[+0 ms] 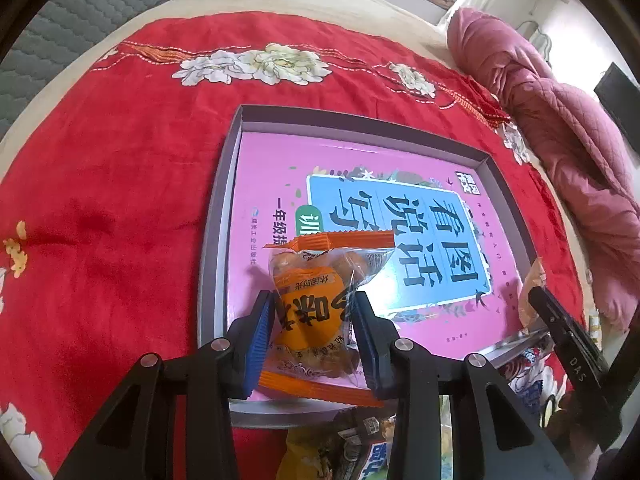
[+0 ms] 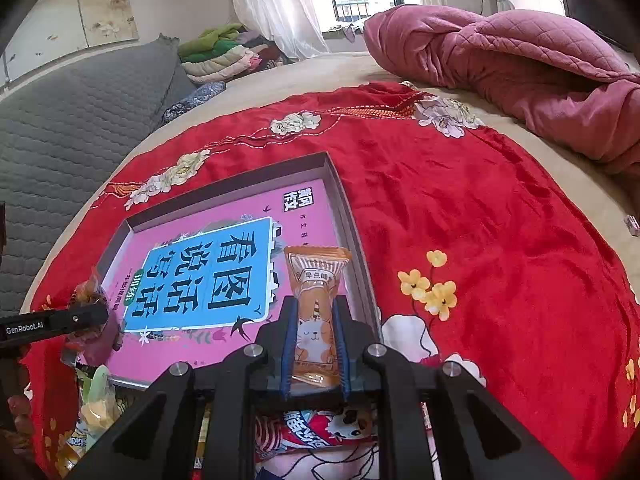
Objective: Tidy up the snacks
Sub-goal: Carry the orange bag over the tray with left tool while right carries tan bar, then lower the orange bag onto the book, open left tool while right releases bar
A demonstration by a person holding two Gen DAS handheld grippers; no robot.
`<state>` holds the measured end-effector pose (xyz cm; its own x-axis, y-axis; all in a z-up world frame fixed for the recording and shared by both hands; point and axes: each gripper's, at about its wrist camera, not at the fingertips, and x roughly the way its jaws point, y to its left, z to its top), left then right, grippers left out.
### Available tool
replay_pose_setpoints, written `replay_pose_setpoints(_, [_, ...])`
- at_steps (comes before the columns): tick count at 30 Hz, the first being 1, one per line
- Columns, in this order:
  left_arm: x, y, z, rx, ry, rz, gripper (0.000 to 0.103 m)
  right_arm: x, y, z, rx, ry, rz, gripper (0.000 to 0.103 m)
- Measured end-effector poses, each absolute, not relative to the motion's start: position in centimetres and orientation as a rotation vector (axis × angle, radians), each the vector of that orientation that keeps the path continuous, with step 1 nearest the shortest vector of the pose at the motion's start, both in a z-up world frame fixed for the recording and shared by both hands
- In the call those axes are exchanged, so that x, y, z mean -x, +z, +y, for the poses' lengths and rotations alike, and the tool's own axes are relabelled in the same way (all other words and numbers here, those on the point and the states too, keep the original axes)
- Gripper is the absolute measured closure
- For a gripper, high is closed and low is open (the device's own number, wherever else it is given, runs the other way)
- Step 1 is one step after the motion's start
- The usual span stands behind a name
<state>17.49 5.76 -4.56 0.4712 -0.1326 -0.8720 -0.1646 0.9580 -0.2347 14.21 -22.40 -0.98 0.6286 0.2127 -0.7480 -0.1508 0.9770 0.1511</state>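
My left gripper [image 1: 313,304] is shut on an orange snack packet [image 1: 316,312] with clear ends, held over the near left part of a shallow grey box [image 1: 212,216] lined with a pink and blue book cover. My right gripper [image 2: 316,312] is shut on a slim orange packet with a cat drawing [image 2: 318,312], held over the near right corner of the same box [image 2: 352,216]. The left gripper shows at the left edge of the right wrist view [image 2: 56,322]. The right gripper shows at the right of the left wrist view [image 1: 568,332].
The box lies on a red flowered cloth [image 1: 100,208] spread on a bed. More snack packets lie near the box's front edge [image 1: 344,444] [image 2: 320,428]. A pink quilt [image 2: 520,68] is bunched at the far right. A grey padded headboard [image 2: 72,120] stands at the left.
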Motion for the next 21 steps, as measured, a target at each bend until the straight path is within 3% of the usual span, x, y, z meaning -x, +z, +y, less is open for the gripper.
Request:
replay_pose_setpoints(15, [-17.77,-4.56,5.52,0.289,0.021,1.085,0.061,-13.93,-0.61,-22.64,-0.081,0.211,0.852,0.08])
replay_pose_setpoints(21, [-17.59,-3.76,5.72,0.293,0.026,1.055,0.053,-13.82,-0.55,-22.7,-0.083,0.209,0.854,0.077])
